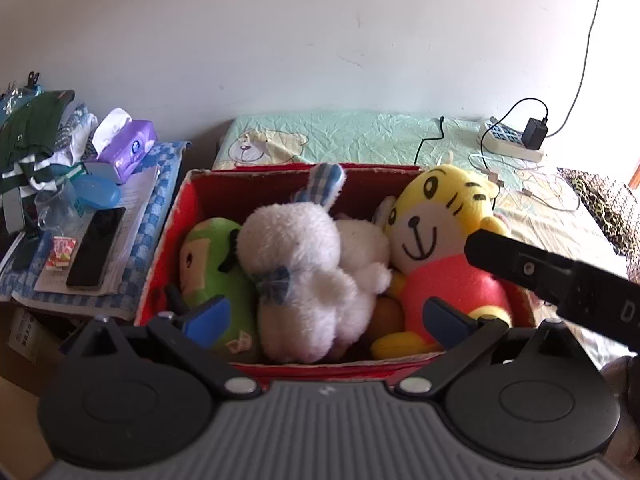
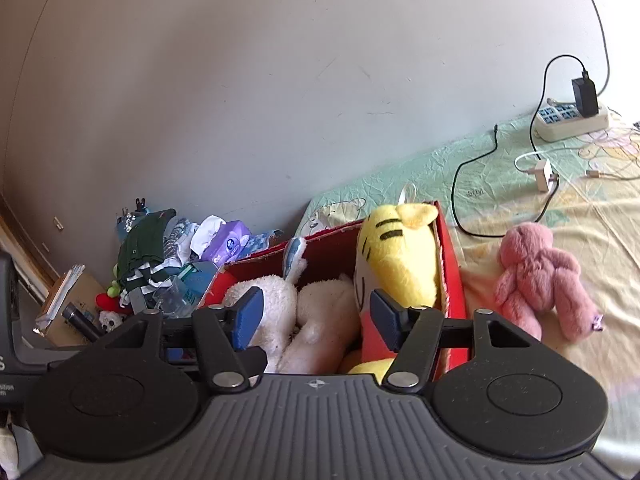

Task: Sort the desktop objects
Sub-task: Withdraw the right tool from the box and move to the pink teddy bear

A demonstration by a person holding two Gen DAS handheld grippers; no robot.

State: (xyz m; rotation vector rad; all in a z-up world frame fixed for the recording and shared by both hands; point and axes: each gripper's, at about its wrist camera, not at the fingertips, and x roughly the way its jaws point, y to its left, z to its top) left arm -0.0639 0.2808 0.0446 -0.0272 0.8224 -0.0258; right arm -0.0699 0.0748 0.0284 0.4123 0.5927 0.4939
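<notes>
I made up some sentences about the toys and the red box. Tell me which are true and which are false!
1. The yellow tiger toy sits inside the red box. True.
2. The pink plush toy is in the box too. False: it lies on the bed sheet beside the box.
3. The left gripper is squeezing the white plush toy. False: it is open and holds nothing.
4. A black charger is plugged into the power strip. True.
5. The right gripper is open. True.
</notes>
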